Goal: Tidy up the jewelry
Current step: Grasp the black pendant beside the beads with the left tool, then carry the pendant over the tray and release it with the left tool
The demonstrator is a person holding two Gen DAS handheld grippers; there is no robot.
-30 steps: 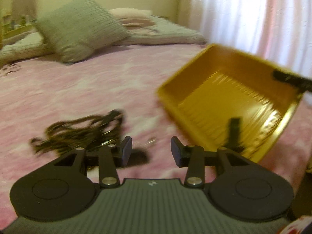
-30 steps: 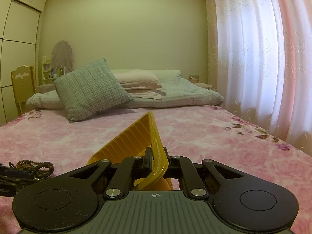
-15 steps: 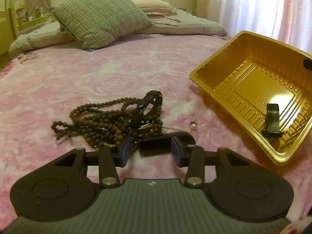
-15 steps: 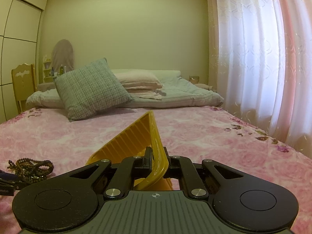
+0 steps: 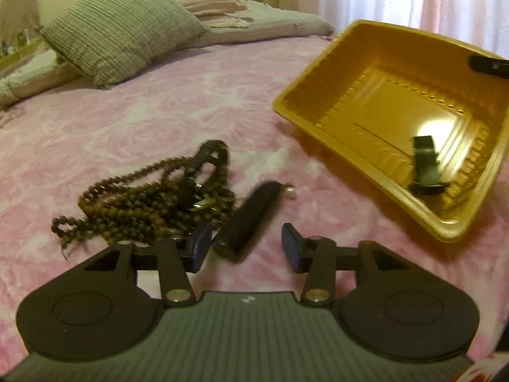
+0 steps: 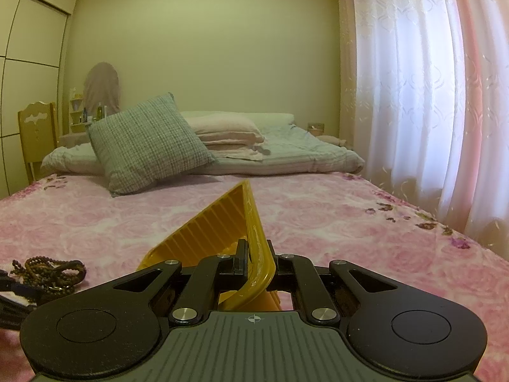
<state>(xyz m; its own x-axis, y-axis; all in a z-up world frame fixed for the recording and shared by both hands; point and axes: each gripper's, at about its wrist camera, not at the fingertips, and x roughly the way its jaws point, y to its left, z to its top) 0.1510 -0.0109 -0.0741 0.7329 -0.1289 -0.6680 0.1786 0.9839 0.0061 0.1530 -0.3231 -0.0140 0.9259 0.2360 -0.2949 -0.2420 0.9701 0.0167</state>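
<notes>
A tangle of brown bead strings lies on the pink bedspread, with a black strap-like piece on top and a small pearl to the right. My left gripper hovers just before the heap, its jaws opening. A dark oblong piece, blurred, lies slanted between the fingertips, and neither pad presses it. My right gripper is shut on the rim of a yellow tray and holds it tilted. In the left wrist view the tray opens toward me, with a right finger inside it.
A grey-green cushion and folded bedding lie at the bed's head. White and pink curtains hang along the right side. A wooden chair and wardrobe doors stand at the left. The beads show low left in the right wrist view.
The left gripper has sunk closer to the beads, and its jaws stand slightly wider. The dark piece, crosswise between the fingertips half a second ago, now lies slanted. The right gripper and tray have not moved.
</notes>
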